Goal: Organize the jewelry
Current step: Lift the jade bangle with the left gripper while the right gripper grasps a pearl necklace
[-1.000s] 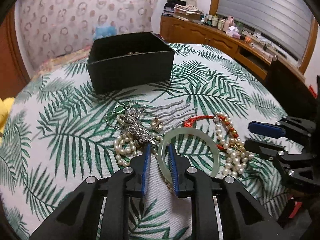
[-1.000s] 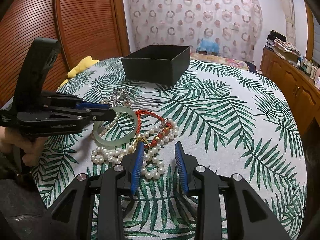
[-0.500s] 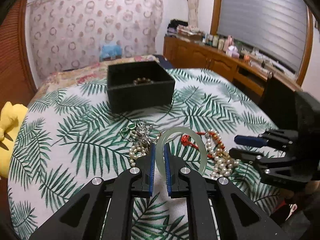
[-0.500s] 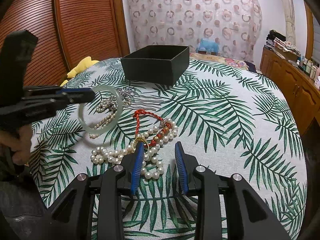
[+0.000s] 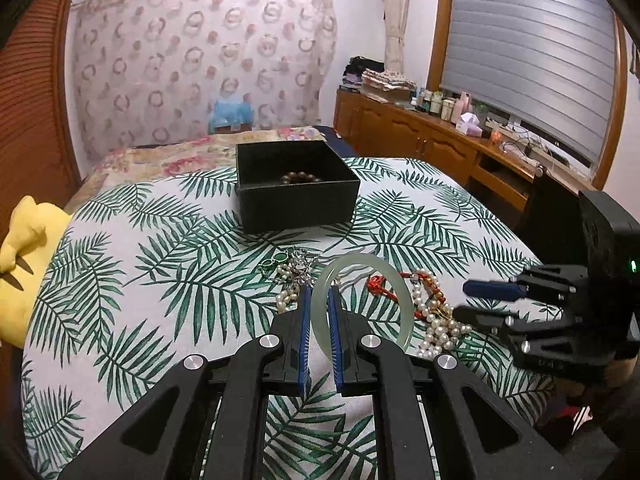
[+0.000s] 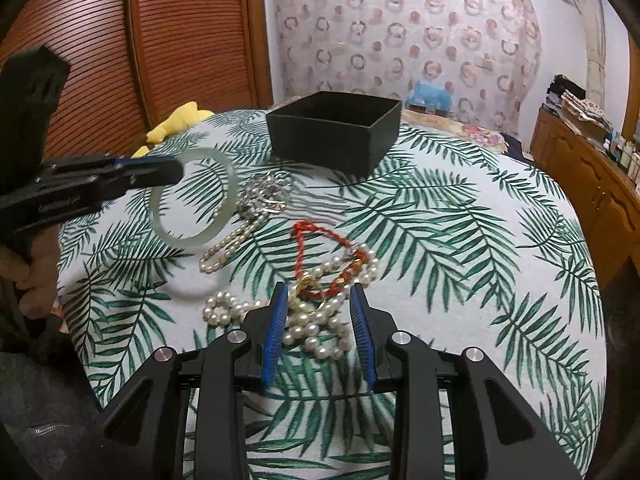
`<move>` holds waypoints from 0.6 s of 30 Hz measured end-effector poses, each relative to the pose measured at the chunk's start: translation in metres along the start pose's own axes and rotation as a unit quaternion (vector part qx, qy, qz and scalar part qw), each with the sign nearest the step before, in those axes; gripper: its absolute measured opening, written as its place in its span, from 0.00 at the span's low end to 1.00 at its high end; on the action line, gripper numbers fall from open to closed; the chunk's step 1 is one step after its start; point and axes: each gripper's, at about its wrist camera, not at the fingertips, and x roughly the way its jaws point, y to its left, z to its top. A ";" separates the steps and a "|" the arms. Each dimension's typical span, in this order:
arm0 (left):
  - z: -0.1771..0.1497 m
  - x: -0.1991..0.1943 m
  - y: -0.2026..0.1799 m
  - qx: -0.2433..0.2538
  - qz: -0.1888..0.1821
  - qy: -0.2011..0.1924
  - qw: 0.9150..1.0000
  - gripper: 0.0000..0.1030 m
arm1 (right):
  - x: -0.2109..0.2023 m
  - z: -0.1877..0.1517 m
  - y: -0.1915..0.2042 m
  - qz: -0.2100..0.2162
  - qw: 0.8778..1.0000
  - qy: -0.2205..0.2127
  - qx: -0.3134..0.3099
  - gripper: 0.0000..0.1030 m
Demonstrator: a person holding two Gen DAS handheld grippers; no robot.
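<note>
From your left wrist camera, your left gripper (image 5: 319, 300) is pinched tight on the rim of the pale green bangle (image 5: 404, 304), holding it up off the tablecloth (image 5: 132, 280). The black box (image 5: 296, 196) sits farther back with a brown bead bracelet (image 5: 301, 178) inside. Your right gripper (image 5: 466, 300) reaches in from the right, just over the pearls (image 5: 436, 332).

From your right wrist camera, your right gripper (image 6: 320, 316) stands wide apart with nothing in it, its tips either side of the pearl heap (image 6: 320, 332) and the red cord (image 6: 320, 236). The bangle (image 6: 192, 236) hangs from your left gripper (image 6: 168, 170) above the cloth; the silver tangle (image 6: 266, 196) beyond it looks like chains, though it is too blurred to say for sure.
</note>
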 end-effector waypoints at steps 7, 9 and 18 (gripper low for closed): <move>0.001 -0.001 0.000 -0.001 -0.001 -0.002 1.000 0.08 | 0.010 0.016 -0.017 -0.027 1.000 0.007 -0.005 0.32; 0.001 -0.002 0.000 -0.002 -0.001 -0.003 1.000 0.08 | 0.018 0.019 -0.021 -0.036 0.999 0.017 -0.005 0.27; 0.002 -0.004 -0.002 0.000 0.003 -0.006 1.000 0.08 | 0.046 0.027 -0.027 -0.029 0.998 0.063 -0.010 0.24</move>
